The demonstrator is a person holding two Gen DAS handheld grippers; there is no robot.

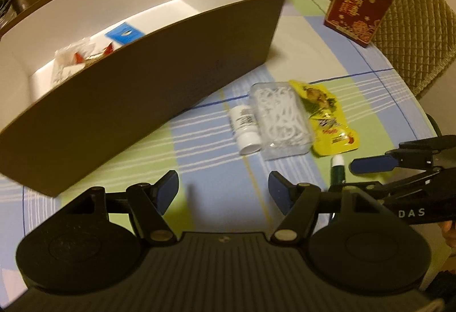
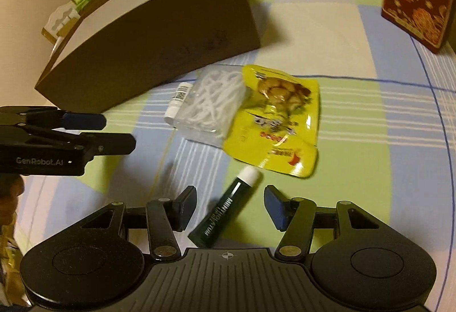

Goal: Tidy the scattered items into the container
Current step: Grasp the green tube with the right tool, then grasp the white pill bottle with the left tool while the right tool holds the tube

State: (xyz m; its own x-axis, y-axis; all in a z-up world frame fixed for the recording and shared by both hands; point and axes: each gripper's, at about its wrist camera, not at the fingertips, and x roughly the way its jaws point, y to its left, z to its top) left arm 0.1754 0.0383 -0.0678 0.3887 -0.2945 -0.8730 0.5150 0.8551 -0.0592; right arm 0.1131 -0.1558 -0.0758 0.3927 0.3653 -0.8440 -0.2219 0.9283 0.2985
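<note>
Both tools stand with their fingers apart and hold nothing. On the right, the right tool [image 2: 230, 205] straddles a dark green tube [image 2: 225, 210] with a white cap, lying on the surface [image 2: 356, 141] between its blue pads but not yet clamped. Beside it, the left tool [image 1: 223, 192] hangs over bare checked cloth near the box [image 1: 159, 89], well short of any item.

Judging by what lies where, the tidying is partly done: a blue packet [image 1: 125, 33] and some crinkled white and red wrappers [image 1: 77, 55] already sit inside the box. Four items are left outside it, clustered just beside its brown wall: the tube, a small white bottle [image 1: 245, 128] on its side, a clear plastic case [image 1: 280, 122] of white picks, and a glossy yellow snack pouch [image 1: 327, 118], flat and foil-like, touching the case.

The box is stiff cardboard, brown outside and smooth white inside. A red printed carton [image 1: 360, 0] stands apart near the far edge.
</note>
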